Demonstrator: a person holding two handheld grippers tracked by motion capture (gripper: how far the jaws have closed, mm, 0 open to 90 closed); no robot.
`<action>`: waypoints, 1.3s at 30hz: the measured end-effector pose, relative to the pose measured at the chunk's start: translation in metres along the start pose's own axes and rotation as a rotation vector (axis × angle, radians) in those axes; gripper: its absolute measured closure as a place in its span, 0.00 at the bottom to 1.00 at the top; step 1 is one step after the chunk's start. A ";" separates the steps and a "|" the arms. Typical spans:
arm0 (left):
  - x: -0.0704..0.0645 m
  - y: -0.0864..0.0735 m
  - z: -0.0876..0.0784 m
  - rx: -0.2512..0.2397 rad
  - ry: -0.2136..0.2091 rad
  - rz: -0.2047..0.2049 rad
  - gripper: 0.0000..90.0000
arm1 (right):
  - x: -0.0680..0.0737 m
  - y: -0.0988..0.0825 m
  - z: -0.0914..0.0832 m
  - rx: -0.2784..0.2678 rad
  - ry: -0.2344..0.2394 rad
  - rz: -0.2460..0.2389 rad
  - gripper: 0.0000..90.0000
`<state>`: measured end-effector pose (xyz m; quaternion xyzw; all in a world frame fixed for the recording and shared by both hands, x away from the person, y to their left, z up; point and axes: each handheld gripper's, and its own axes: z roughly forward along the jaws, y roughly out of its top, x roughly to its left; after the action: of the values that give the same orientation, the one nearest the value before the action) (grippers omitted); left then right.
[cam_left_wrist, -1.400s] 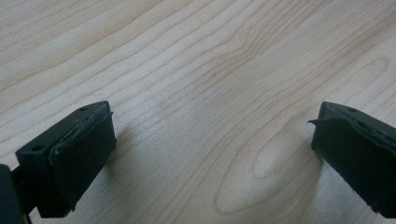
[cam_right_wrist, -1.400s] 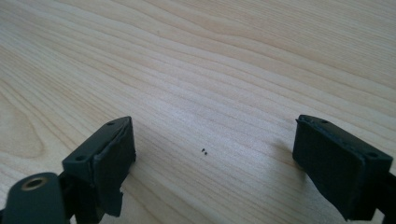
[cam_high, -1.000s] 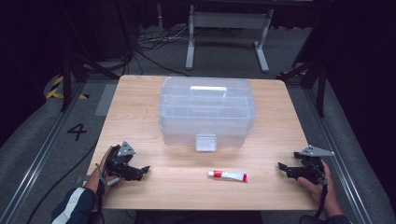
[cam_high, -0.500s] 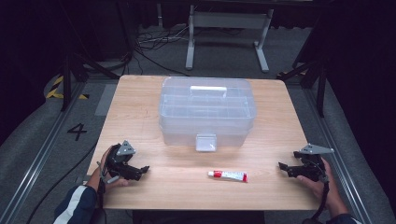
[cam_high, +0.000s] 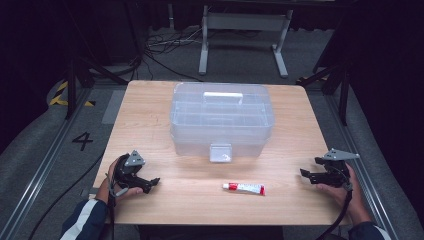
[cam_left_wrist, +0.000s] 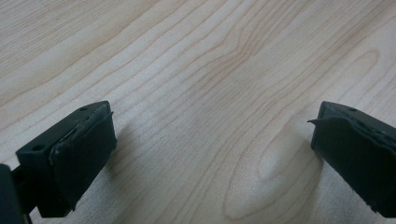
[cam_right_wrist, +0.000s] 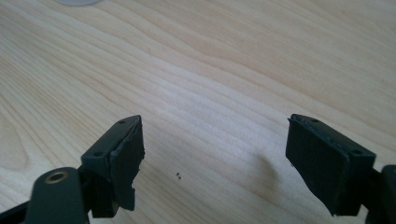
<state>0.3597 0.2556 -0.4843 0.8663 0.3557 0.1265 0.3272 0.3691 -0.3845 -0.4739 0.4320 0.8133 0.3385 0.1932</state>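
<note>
I am reading a black "4" (cam_high: 82, 141) marked on the grey floor left of the worktop (cam_high: 150, 107); any print on the tube is too small for me to make out. A clear plastic storage box (cam_high: 222, 120) with a white handle and a front latch is sitting at the middle of the worktop, lid down. A white tube with a red cap and red end (cam_high: 244, 188) is lying flat just in front of it, apart from both grippers. My left gripper (cam_high: 150, 183) is resting near the front left corner, jaws spread wide over bare wood, grasping nothing. My right gripper (cam_high: 306, 175) is sitting near the front right edge, jaws likewise released and empty
</note>
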 end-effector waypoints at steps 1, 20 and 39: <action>0.000 0.000 0.000 -0.001 0.000 -0.001 0.00 | 0.000 0.001 0.000 -0.003 0.004 -0.004 0.23; 0.000 0.000 0.000 0.000 0.001 0.001 0.00 | 0.003 0.050 -0.018 -0.096 0.022 -0.074 0.31; 0.000 0.000 0.000 0.000 0.000 0.000 0.00 | 0.002 0.087 -0.033 -0.187 0.002 -0.118 0.34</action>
<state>0.3596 0.2555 -0.4843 0.8663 0.3554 0.1266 0.3274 0.3973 -0.3610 -0.3883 0.3629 0.8025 0.4014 0.2513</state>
